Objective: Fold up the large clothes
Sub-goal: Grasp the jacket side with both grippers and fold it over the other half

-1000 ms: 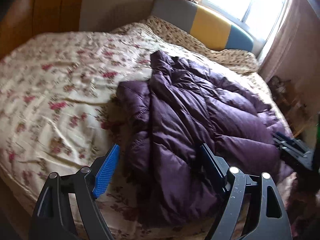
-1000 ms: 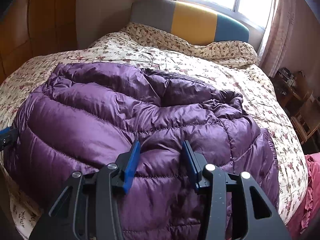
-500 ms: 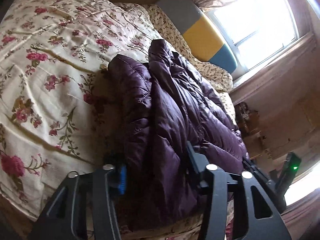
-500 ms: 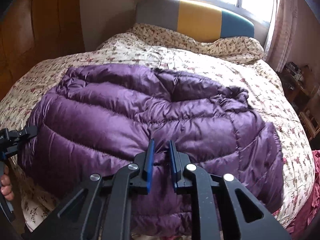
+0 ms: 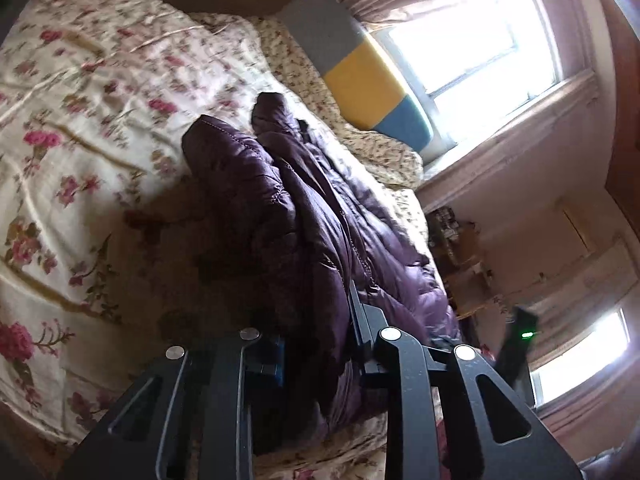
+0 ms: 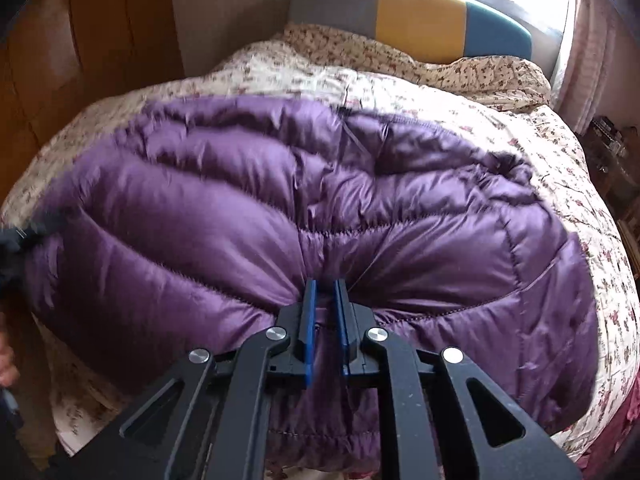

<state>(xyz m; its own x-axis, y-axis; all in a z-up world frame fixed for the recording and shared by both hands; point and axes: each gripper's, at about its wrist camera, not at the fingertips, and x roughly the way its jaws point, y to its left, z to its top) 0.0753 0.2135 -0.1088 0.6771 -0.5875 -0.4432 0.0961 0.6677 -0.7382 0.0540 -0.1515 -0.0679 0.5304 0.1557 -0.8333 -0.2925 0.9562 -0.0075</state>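
purple quilted down jacket, cream bedspread with pink-red floral print, headboard in grey, yellow, teal blocks, black hand-held grippers, blue pads

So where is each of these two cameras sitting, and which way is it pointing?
Left wrist: rides the left gripper at the bed's near corner, tilted, looking along the purple puffer jacket toward the window; its fingers, just closing, pinch the jacket's edge.
Right wrist: rides the right gripper, looking down over the jacket toward the headboard; its fingers are shut on a pinch of fabric.
Shared: jacket, floral bedspread, headboard.
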